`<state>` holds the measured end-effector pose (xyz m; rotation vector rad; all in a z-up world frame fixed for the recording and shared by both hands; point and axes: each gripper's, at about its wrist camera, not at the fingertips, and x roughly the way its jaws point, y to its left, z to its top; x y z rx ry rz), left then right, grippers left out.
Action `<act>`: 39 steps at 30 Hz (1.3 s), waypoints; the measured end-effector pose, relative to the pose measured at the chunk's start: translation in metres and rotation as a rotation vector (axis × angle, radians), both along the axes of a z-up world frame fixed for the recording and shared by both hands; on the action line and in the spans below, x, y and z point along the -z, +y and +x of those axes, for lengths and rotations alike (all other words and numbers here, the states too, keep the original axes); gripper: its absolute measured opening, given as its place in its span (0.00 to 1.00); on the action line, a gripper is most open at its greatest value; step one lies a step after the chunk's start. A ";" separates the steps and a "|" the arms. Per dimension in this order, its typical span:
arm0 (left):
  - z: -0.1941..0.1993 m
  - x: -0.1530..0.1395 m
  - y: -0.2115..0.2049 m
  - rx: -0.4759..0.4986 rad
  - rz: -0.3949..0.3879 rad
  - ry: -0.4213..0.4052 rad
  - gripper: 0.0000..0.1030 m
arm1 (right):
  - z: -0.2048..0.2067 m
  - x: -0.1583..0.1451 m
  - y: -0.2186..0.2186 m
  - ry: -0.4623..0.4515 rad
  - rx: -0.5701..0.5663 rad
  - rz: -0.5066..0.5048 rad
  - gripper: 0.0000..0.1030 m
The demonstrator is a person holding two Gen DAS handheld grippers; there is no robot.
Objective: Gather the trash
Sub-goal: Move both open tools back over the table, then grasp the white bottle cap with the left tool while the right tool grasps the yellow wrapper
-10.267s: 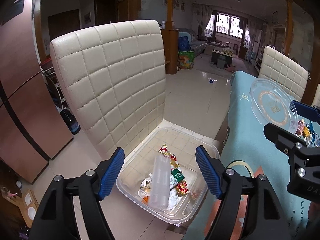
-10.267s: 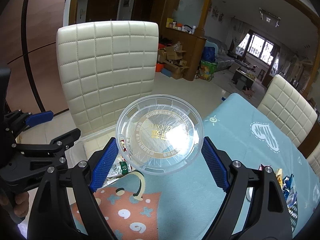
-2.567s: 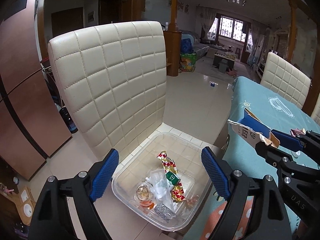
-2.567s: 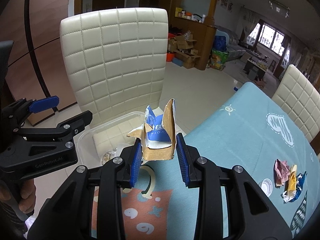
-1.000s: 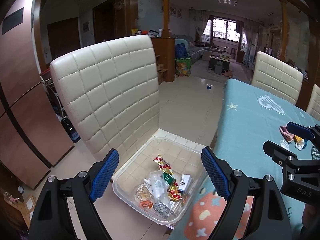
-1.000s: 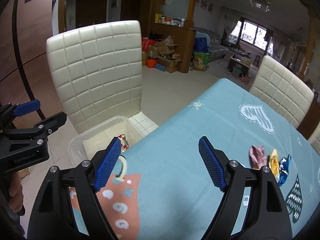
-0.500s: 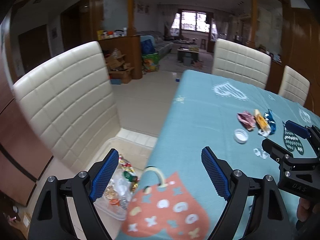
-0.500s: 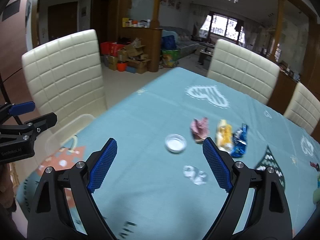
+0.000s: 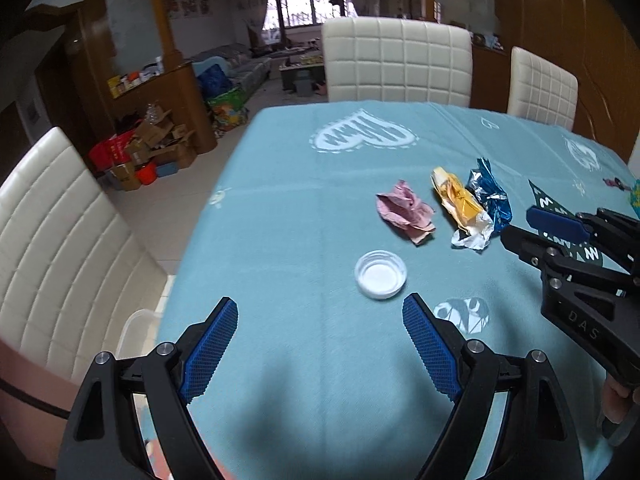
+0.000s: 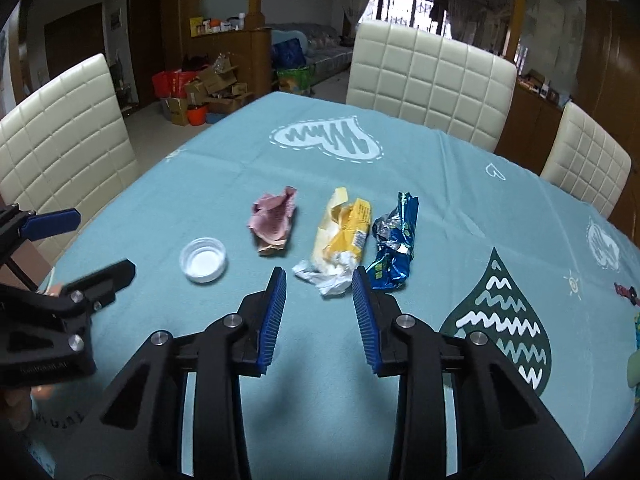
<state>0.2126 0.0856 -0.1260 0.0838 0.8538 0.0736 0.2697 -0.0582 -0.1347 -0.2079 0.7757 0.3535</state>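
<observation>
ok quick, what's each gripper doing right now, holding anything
left gripper: jaws wide open, nothing between them.
right gripper: jaws have just been closing, narrow gap, empty; crumpled yellow and white wrapper lies just beyond the tips.

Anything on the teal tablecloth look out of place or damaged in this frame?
Only the litter itself: a crumpled pink wrapper, a torn yellow wrapper, a crushed blue foil wrapper and a loose white cap lying open side up on the tablecloth. Nothing is spilled or broken.

Bare tablecloth [image 10: 460, 216] surrounds wrappers [image 10: 344, 236] and cap [image 10: 203, 260].
</observation>
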 end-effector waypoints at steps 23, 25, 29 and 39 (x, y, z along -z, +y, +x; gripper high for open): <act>0.055 0.041 -0.008 0.017 -0.032 0.080 0.79 | 0.061 0.044 0.008 0.101 0.004 0.003 0.23; 0.052 0.038 -0.009 0.034 -0.045 0.070 0.59 | 0.060 0.043 0.007 0.100 0.007 0.006 0.22; 0.047 0.031 -0.011 0.064 -0.071 0.063 0.23 | 0.050 0.034 0.006 0.078 0.009 0.012 0.22; 0.004 0.000 -0.009 0.116 -0.121 -0.033 0.02 | 0.007 0.004 0.015 0.041 -0.039 0.018 0.22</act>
